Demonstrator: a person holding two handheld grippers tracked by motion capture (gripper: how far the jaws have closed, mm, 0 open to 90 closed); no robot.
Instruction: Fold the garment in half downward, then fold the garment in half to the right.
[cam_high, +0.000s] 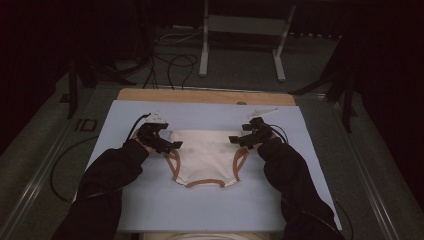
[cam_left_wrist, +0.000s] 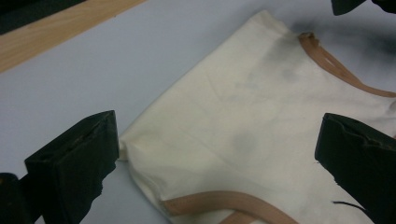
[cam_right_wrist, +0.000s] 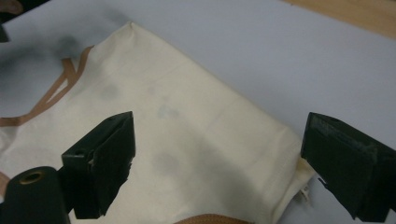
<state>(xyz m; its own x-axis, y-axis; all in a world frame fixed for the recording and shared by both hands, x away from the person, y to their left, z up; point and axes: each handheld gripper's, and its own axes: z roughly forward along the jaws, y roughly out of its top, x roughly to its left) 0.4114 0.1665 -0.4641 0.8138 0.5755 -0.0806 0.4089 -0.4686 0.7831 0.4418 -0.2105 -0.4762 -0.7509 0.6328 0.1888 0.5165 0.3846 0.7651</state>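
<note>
The table (cam_high: 150, 210) carries a pale blue mat that covers nearly all of its top; a strip of bare wood (cam_high: 205, 96) shows along the far edge. Beyond the table, on the floor, stand the white legs of a frame (cam_high: 204, 45) and several loose black cables (cam_high: 170, 65).

The cream garment (cam_high: 205, 152) lies flat near the centre of the mat, slightly toward the far side. Its straight waist edge faces far; the piece narrows toward the near side. Tan trim (cam_high: 205, 183) runs along the near hem and along both leg openings. Faint grey smudges mark the fabric in both gripper views.

The person's two dark sleeves (cam_high: 110, 175) enter from the near edge, one on each side of the garment.

The left gripper (cam_high: 169, 145) sits at the far-left corner of the garment. In the left gripper view its jaws stand wide apart, released, with the garment (cam_left_wrist: 224, 130) corner lying between them; one jaw is over the blue mat just beside the corner, the other over the fabric. Nothing is clamped.

The right gripper (cam_high: 235, 140) sits at the far-right corner. In the right gripper view its jaws are likewise spread and released, straddling the garment (cam_right_wrist: 196, 135) corner, one jaw over the fabric and one just outside its edge. A small white tag (cam_right_wrist: 306, 193) projects from that corner.
</note>
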